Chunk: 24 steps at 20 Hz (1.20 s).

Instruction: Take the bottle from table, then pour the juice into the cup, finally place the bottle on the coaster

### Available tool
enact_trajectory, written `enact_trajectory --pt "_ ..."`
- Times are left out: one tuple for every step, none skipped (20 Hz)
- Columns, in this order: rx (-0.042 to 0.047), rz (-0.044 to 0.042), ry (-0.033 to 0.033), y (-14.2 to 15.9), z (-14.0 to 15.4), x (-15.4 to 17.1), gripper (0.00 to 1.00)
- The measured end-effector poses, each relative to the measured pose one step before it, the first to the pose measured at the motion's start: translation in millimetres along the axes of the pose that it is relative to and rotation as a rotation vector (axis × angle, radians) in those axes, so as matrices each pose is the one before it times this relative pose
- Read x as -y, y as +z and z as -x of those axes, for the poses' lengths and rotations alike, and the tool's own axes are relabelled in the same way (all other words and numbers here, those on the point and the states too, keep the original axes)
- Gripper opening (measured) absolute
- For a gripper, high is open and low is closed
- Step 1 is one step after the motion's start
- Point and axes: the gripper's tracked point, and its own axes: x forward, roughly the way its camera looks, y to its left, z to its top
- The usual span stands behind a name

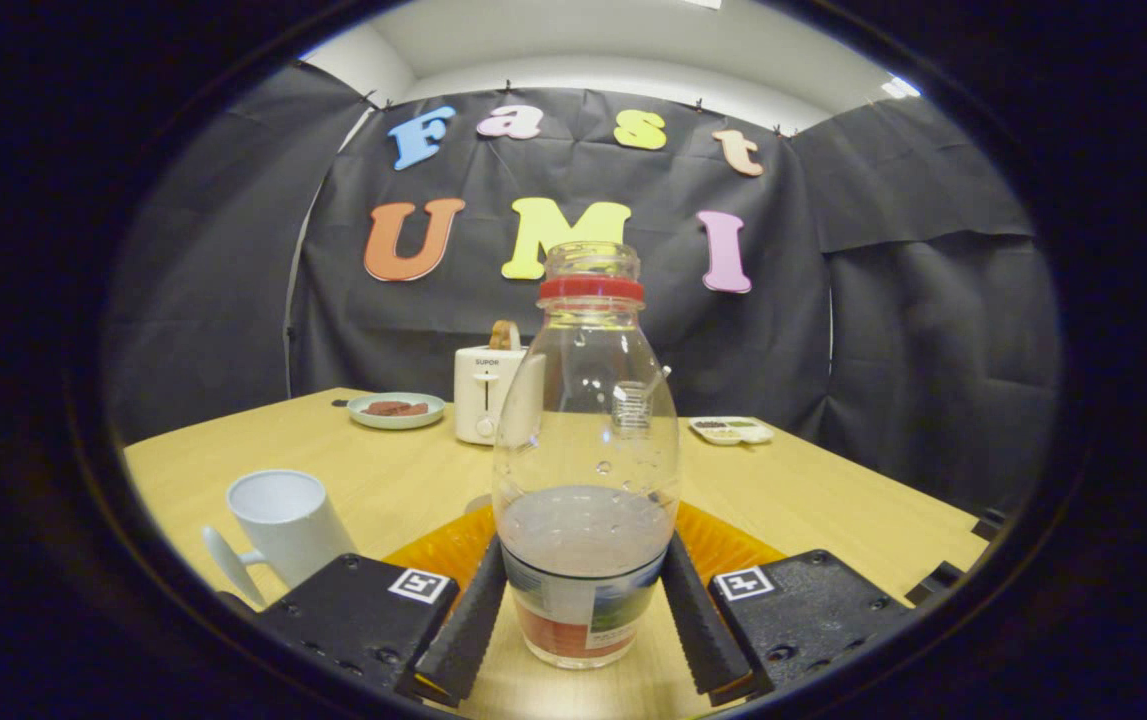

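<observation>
While the bottle (585,470) stands upright between the two fingers, the gripper (585,630) is closed on its lower body, both fingers pressing against the sides at about the level of the liquid. The bottle's base seems to sit on the bench (813,500), so the lift is probably not yet begun. To do it well, I judge the grasp should stay firm and the bottle vertical while it rises, since the cap is off and the mouth is open. Pale, cloudy juice fills roughly the lower third; droplets cling above. An orange coaster (723,545) lies just behind the bottle. To the left, near the fingers, a white cup (283,520) stands, looking empty. Farther back sit a toaster (485,395), a plate (396,410) with something dark, and a small tray (731,430).
</observation>
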Motion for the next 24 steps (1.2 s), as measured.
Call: enact_trajectory --pt "-0.00545 0.02047 0.00201 -1.41 0.9 1.39 0.81" --pt "0.00154 0.02224 -0.00331 2.16 1.86 1.96 0.81" --pt "0.0036 0.02052 -0.00481 3.91 2.26 4.26 0.81" --pt "0.0058 0.01886 -0.01114 4.49 1.65 5.55 0.81" --pt "0.00176 0.01513 -0.00618 4.39 3.59 5.65 0.82" --pt "0.00646 0.00641 -0.00585 4.09 2.06 4.43 0.81" --pt "0.00239 0.00957 -0.00848 3.66 2.3 5.7 0.81" --pt "-0.00336 0.01183 -0.0056 3.04 1.8 4.68 0.81" --pt "-0.00154 0.01769 -0.00261 2.64 2.07 3.2 0.81" --pt "-0.00185 0.02079 -0.00196 2.69 2.21 3.2 0.81" --pt "0.00338 0.02461 -0.00016 3.99 1.78 1.41 0.81" --pt "0.00539 0.02268 0.00038 2.59 1.79 0.94 0.81" --pt "0.00382 0.02136 -0.00302 1.21 0.12 1.55 0.81" --pt "-0.00879 0.02877 -0.00764 -1.69 0.49 2.14 0.81" --pt "-0.00716 0.03281 -0.00202 0.06 1.4 1.48 0.81" --pt "0.00104 0.02773 0.00895 1.73 2.44 -0.69 0.81" --pt "-0.00518 0.02273 0.00329 -0.05 1.54 0.16 0.82" --pt "-0.00515 0.02055 0.00717 0.77 2.09 0.4 0.81" --pt "-0.00527 0.02319 0.00556 -0.34 0.75 -0.39 0.81" --pt "-0.0035 0.02466 -0.00453 0.27 0.98 2.43 0.81" --pt "-0.00828 0.02624 -0.00862 -1.06 0.64 3.25 0.82" --pt "-0.00686 0.02258 -0.00908 -0.69 1.22 2.27 0.82" --pt "-0.0059 0.02374 -0.0087 -0.81 0.04 0.23 0.82" --pt "-0.0056 0.02665 -0.00945 0.21 0.06 -0.07 0.81"
